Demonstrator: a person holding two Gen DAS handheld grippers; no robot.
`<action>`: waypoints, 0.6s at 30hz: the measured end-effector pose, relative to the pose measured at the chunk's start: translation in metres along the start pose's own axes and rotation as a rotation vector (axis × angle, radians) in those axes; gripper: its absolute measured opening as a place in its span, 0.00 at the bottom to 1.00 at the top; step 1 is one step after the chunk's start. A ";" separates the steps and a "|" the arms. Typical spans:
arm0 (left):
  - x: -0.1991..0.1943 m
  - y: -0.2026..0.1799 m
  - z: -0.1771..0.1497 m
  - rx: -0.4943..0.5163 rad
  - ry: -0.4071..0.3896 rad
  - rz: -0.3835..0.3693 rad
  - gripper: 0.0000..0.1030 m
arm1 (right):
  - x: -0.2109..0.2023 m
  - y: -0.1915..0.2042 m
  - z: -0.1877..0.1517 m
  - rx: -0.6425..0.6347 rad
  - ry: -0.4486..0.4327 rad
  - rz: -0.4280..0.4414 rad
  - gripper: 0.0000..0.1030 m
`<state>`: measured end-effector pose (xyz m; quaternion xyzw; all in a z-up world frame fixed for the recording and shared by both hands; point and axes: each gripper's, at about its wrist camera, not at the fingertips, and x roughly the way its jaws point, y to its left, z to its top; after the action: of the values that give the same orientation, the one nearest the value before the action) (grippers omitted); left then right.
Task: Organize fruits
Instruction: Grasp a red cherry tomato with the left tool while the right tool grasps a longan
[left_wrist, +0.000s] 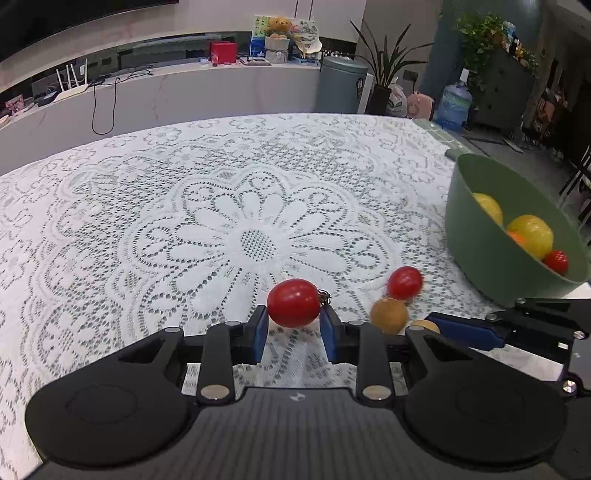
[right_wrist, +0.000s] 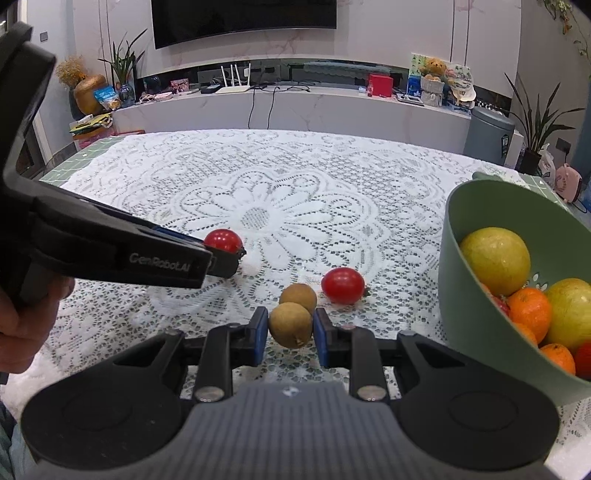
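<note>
Two small round red tomatoes are sitting on the lace cloth, one (right_wrist: 223, 240) at the left and one (right_wrist: 342, 285) near the middle. Two little round brown fruits are sitting there too, one (right_wrist: 290, 329) in front and one (right_wrist: 298, 297) behind it. One green plastic bowl (right_wrist: 476, 317) is holding two big yellow round fruits, one (right_wrist: 495, 260) at the back and one (right_wrist: 570, 314) at the right, and at least two oranges (right_wrist: 529, 308), (right_wrist: 558, 356).

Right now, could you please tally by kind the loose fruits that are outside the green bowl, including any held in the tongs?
Cherry tomatoes: 2, one in the left tongs, one loose on the lace tablecloth.
Brown longans: 2, one in the right tongs, one lying just behind it.
Total: 4 fruits outside the green bowl.
</note>
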<state>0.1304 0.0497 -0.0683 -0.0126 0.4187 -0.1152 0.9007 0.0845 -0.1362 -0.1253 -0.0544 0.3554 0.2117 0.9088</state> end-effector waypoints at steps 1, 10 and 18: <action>-0.003 -0.002 -0.001 0.001 -0.002 -0.002 0.33 | -0.003 0.000 0.000 -0.002 -0.004 0.001 0.22; -0.036 -0.027 -0.010 0.033 -0.021 -0.042 0.33 | -0.033 0.003 -0.005 -0.025 -0.046 0.011 0.22; -0.061 -0.054 -0.006 0.081 -0.062 -0.048 0.33 | -0.069 -0.002 -0.012 -0.043 -0.090 0.001 0.22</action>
<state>0.0770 0.0105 -0.0202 0.0100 0.3850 -0.1533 0.9101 0.0326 -0.1650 -0.0885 -0.0639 0.3094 0.2220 0.9224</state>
